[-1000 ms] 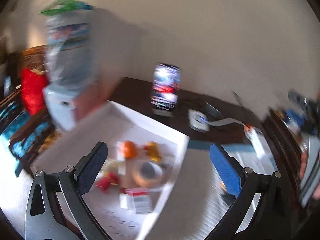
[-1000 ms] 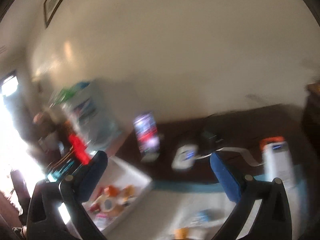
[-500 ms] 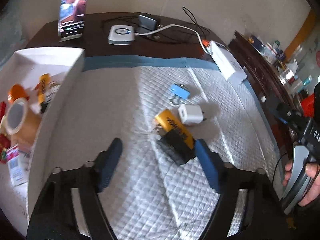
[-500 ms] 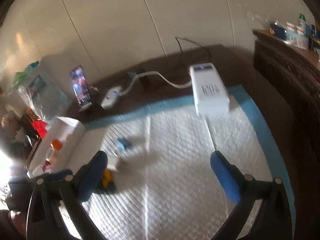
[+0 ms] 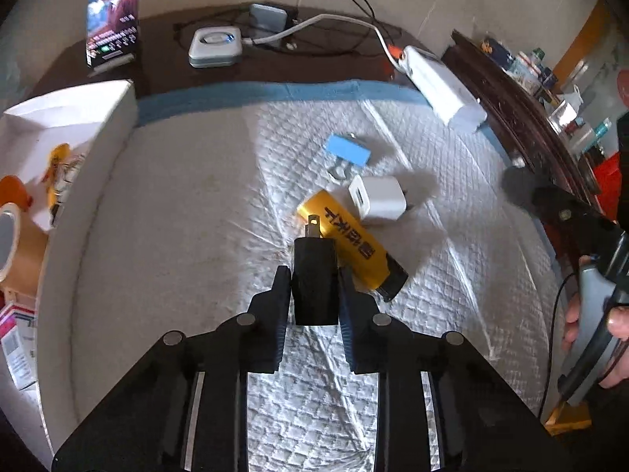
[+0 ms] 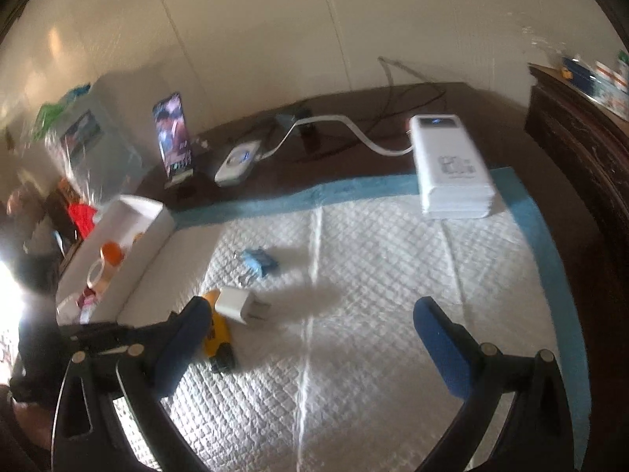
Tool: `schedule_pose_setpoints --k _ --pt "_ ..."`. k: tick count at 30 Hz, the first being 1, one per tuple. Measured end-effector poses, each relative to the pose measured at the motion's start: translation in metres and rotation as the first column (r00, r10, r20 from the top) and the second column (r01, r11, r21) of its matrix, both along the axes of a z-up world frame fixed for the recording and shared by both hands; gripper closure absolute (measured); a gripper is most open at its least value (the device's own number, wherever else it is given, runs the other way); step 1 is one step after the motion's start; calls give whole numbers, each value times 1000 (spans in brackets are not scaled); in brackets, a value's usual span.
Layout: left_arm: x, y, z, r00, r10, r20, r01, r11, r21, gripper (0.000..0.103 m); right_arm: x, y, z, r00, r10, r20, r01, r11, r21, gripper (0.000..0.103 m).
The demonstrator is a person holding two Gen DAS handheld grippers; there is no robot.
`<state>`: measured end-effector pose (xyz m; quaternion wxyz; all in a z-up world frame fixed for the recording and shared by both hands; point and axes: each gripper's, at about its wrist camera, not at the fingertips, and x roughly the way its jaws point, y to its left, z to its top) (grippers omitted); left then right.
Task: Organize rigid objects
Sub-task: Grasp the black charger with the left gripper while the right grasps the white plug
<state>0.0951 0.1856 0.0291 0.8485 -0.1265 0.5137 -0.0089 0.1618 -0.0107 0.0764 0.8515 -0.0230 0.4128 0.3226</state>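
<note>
Now closing, left gripper (image 5: 314, 275) on black plug adapter (image 5: 314, 279) beside yellow tube (image 5: 350, 244) at mat centre; best lifted straight up; right gripper (image 6: 314, 338) spread, empty.

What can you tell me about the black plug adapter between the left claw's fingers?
The black plug adapter is a small matte block, plastic by the look, with one metal prong showing at its far end, pointing away from the camera. It sits lengthwise between the fingers of the left claw, whose jaws are closing on its two sides. It lies over the white quilted pad, its prong end against the yellow tube. Whether it is lifted cannot be told.
</note>
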Motion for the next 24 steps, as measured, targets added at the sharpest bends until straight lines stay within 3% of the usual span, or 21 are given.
schedule_pose_setpoints --k 4,9,11,15,17,19,21,22,24 --pt "0 -9 -2 1000 -11 10 11 999 53 81 1 23 -8 999 43 -25 -44 998 -34 0" --pt "-10 -1 0 999 -20 34 18 998 53 83 1 51 -17 995 77 -62 -80 996 -47 1" --pt "-15 4 2 999 -5 37 3 999 47 83 1 58 -18 995 82 -48 -85 994 -62 12" --pt "-24 15 7 998 36 48 -38 998 42 83 4 67 -22 995 77 -60 -81 994 -68 20" --pt "-26 18 8 997 50 50 -52 998 33 83 6 74 -27 994 88 -70 -94 991 -92 35" --pt "-26 20 8 997 59 48 -61 998 26 83 4 79 -34 992 101 -74 -111 984 -141 41" --pt "-27 21 8 997 64 49 -65 998 20 83 3 76 -35 993 105 -53 -112 983 -146 46" --pt "-27 21 9 997 65 51 -66 998 18 83 3 74 -36 993 103 -49 -110 983 -149 54" --pt "-29 22 10 996 66 56 -66 998 10 83 6 67 -35 992 107 -62 -114 985 -128 57"
